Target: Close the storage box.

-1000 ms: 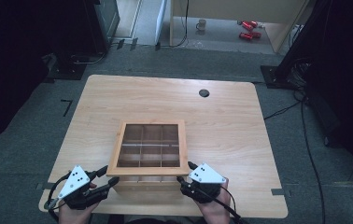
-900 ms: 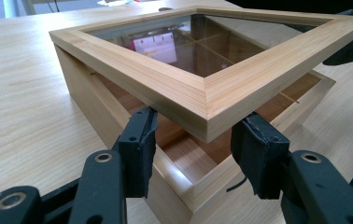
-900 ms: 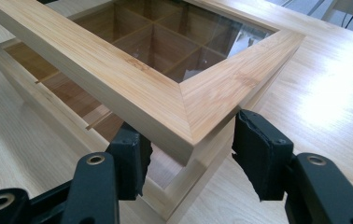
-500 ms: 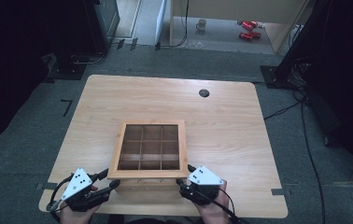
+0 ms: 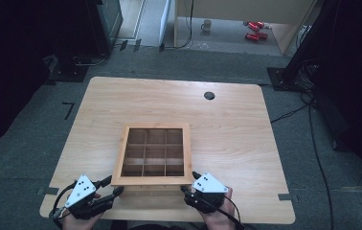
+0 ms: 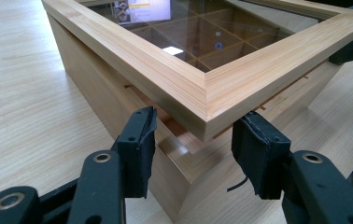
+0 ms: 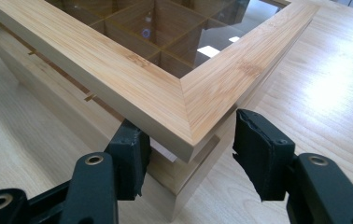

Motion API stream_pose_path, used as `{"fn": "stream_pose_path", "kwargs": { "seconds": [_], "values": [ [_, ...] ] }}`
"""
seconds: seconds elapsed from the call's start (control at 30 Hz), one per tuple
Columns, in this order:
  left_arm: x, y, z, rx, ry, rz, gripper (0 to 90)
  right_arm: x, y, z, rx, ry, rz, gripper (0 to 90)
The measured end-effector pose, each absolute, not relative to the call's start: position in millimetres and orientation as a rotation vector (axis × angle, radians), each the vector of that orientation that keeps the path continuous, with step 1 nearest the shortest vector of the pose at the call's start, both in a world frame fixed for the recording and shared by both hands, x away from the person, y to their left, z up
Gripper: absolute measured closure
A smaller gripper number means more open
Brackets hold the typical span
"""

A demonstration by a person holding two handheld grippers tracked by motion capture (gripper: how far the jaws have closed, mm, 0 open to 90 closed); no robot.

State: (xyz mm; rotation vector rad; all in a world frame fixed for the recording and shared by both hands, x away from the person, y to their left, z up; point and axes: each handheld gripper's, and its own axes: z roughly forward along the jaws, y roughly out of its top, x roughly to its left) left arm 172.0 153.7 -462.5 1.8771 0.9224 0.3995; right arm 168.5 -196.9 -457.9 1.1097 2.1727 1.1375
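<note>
Both claws stand at the near corners of the wooden box, and I see each one half open around a corner. My left claw [image 6: 191, 149] has its pads on either side of the near left corner of the box [image 6: 202, 88], and I see small gaps, so it does not press. My right claw [image 7: 188, 158] is the same at the near right corner: one pad is tucked under the lid edge, the other is just beside the wood, apart from it. Nothing is gripped.

In the high view the left claw [image 5: 108, 188] and right claw [image 5: 189, 186] sit at the front edge of the desk [image 5: 227, 120], and the box [image 5: 152, 153] lies in the near middle of it, with a glass lid [image 7: 132, 88] over nine compartments.

I judge the step is to take the box or its lid by the two corners. To do it well I should close both claws together, at equal height, on the lid frame and not on the body below, and keep the lid level so that it does not twist.

Farther off, a round hole [image 5: 209, 95] is in the desk.
</note>
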Motion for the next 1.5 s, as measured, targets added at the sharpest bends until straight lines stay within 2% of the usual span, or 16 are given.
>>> {"fn": "stream_pose_path", "kwargs": {
  "seconds": [0.67,0.73,0.83,0.93,1.5],
  "values": [
    [166,155,-467,1.898,0.935,0.385,48.8,161,-200,-460,1.114,2.193,1.145,42.5],
    [165,155,-466,1.885,0.942,0.367,46.9,160,-200,-463,1.120,2.202,1.144,42.0],
    [163,162,-461,1.810,0.935,0.350,48.4,160,-200,-466,1.120,2.228,1.119,40.6],
    [163,166,-460,1.804,0.944,0.361,48.5,157,-200,-470,1.125,2.232,1.122,41.5],
    [166,169,-453,1.791,0.948,0.401,48.5,162,-222,-442,1.135,2.108,1.175,41.6]
  ]
}}
